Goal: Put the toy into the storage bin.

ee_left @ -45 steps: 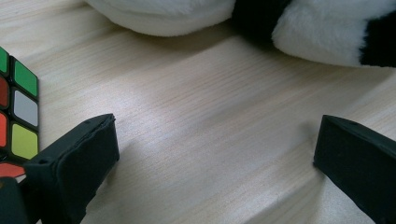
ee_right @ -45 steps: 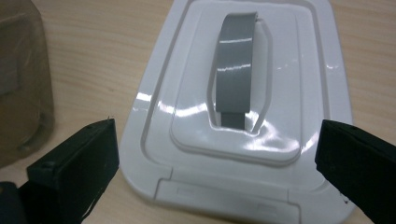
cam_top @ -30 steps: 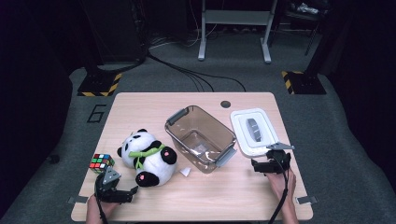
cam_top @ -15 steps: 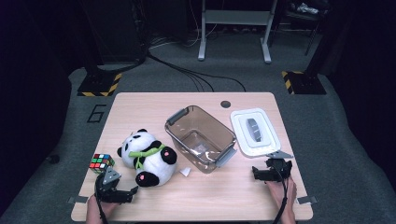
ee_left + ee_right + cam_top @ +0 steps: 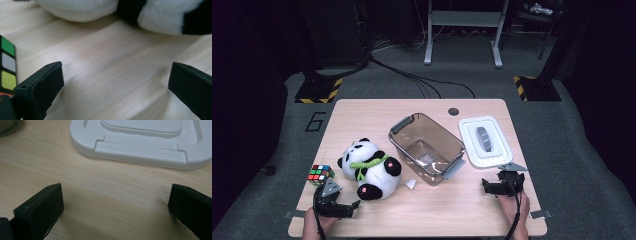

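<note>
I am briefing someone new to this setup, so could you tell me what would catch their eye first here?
The black-and-white panda plush lies on the left of the wooden table, with a colourful puzzle cube beside it. A clear brown bin sits open in the middle, its white lid lying flat to its right. The left gripper and right gripper rest open near the front edge.

White lid (image 5: pixel 485 141) flat beside panda (image 5: pixel 368 169)

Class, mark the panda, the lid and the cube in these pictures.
panda (image 5: pixel 368 169): high view, on its white belly.
lid (image 5: pixel 485 141): high view, on its white top beside the handle.
cube (image 5: pixel 320 173): high view, on its coloured top face.
</note>
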